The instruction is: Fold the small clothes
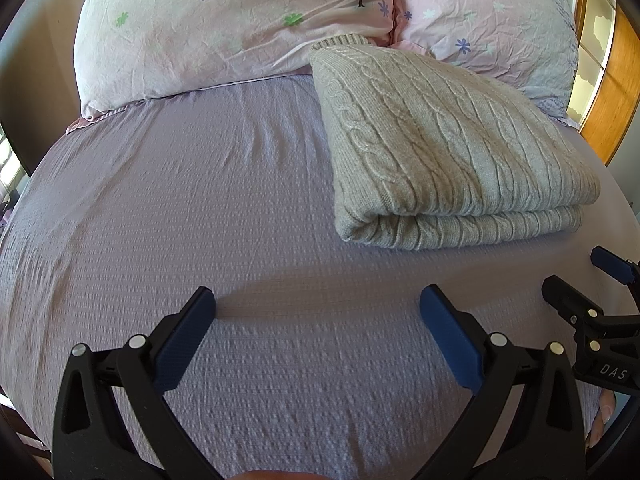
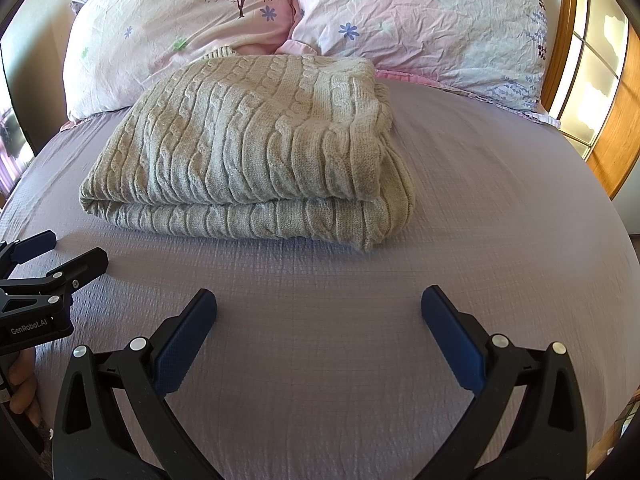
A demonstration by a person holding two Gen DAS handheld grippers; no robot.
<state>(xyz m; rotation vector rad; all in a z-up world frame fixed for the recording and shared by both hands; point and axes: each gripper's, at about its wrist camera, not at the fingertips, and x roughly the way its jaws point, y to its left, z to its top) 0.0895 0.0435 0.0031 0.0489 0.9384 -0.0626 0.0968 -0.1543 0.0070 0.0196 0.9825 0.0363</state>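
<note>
Above a lilac textured bedspread (image 1: 240,240), the left gripper (image 1: 318,304) hangs with its blue-padded fingers (image 1: 182,344) spread wide and nothing between them, while just to its right the right gripper (image 2: 319,304) hovers equally wide and empty over the same cover; each tool shows at the edge of the other's view, side by side, both clear of the fabric. Beyond the fingertips, near but apart from them, a grey cable-knit sweater (image 2: 256,148) lies folded into a thick rectangular bundle on the bedspread, its folded edge facing the grippers and its far end touching two floral pillows (image 1: 224,28) propped at the head of the bed. A wooden frame (image 2: 616,136) curves past the right-hand pillow
</note>
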